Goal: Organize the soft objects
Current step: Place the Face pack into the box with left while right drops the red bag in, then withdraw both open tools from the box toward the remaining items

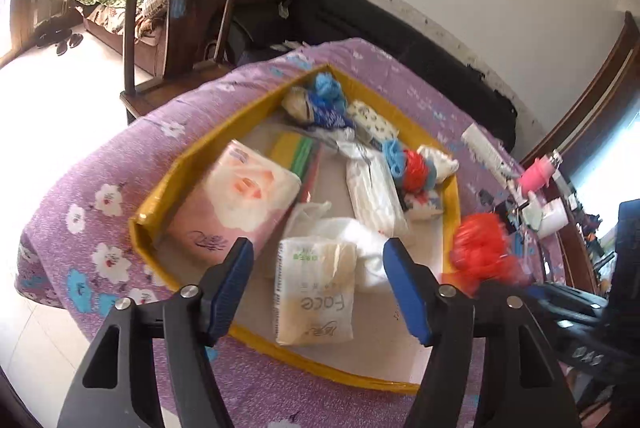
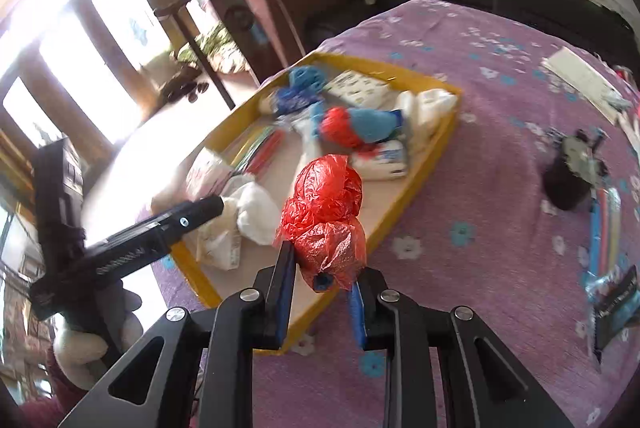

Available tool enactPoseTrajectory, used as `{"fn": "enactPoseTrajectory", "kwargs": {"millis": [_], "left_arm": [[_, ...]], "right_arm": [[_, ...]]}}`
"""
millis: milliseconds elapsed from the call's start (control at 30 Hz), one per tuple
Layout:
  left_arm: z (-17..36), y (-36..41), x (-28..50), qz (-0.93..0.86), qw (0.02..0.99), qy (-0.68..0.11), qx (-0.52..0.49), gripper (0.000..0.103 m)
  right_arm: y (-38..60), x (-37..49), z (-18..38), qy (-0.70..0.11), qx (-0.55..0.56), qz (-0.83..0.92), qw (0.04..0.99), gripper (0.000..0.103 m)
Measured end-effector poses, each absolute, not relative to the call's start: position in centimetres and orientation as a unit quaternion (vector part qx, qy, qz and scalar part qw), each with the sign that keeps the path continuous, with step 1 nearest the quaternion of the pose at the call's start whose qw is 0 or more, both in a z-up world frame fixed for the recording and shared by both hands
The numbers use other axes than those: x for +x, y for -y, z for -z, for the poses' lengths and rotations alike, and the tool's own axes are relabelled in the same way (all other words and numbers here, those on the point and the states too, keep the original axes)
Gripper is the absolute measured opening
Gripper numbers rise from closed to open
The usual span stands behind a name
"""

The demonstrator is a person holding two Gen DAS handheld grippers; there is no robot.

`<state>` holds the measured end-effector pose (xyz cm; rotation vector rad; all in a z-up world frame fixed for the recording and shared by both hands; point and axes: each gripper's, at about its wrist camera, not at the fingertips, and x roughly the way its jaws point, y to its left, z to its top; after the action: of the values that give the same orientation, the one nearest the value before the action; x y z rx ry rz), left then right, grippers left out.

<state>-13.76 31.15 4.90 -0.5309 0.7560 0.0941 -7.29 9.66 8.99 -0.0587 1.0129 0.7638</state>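
Red plastic bag [image 2: 324, 212], crumpled into a bundle, is held between the narrow-set jaws of the right gripper [image 2: 320, 284], its long axis running up and away from the fingertips. It is carried over the near edge of the yellow tray [image 2: 416, 184] on the purple flowered desk cloth [image 2: 480, 76], so the tray floor lies just below and ahead of the bundle. The left gripper [image 1: 318, 268] is seen with jaws standing wide and nothing pressed between them, poised just above a tissue pack [image 1: 316, 292] already lying in the tray; "Face" is read on that pack, upside down, with small green print that cannot be made out. A pink tissue pack [image 1: 240, 196] beside it bears illegible script.
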Motion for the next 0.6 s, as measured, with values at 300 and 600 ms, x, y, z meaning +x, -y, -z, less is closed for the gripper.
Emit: {"fn": "enactPoseTrajectory", "kwargs": {"millis": [300, 600], "left_arm": [[-5.9, -33.5, -15.9, -0.047, 0.905, -0.327, -0.269, 0.074], [-6.6, -33.1, -16.8, -0.052, 0.911, -0.318, -0.258, 0.074]], "right_arm": [[-10.4, -6.4, -8.6, -0.476, -0.048, -0.336, 0.811, 0.069], [-9.8, -7.2, -10.4, -0.449, -0.005, -0.351, 0.822, 0.069]]}}
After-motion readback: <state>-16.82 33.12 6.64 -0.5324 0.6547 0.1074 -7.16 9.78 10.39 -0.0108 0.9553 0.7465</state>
